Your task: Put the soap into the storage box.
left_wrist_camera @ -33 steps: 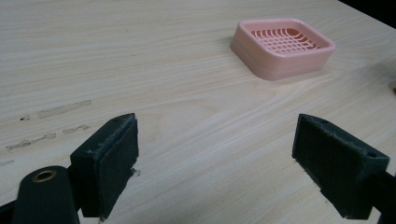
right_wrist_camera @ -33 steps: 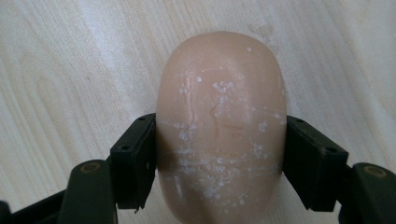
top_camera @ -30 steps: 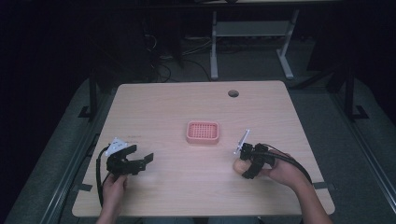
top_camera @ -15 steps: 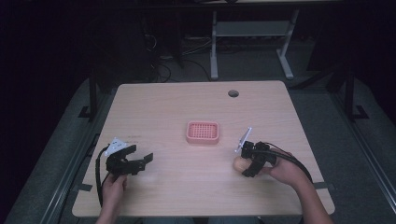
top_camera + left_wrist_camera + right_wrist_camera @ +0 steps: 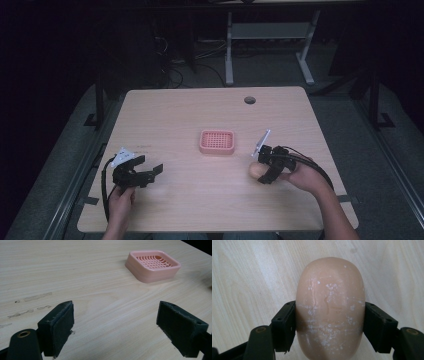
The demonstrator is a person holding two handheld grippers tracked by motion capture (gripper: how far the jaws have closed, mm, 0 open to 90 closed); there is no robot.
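**Soap in the Grip, Dish Ahead**

Clamping a peach-coloured bar of soap (image 5: 256, 170) between its jaws, the right gripper (image 5: 265, 172) sits low over the wooden table (image 5: 190, 115) in the high view, with the pink soap dish (image 5: 217, 142) ahead of it and off to its left, well apart. The left gripper (image 5: 150, 175) rests nearer the table's left edge, jaws spread and empty.

From the left gripper view, the two black pads (image 5: 60, 325) stand wide apart over bare wood, and the dish (image 5: 152, 266) lies ahead of them to the right.

In the right gripper view, the pads (image 5: 284, 326) press both flanks of the soap (image 5: 329, 307) at about mid-length. The likely step is carrying it to the dish: the bar looks slick, so a steady squeeze, a level lift and a gentle set-down squarely inside the rim should serve best.
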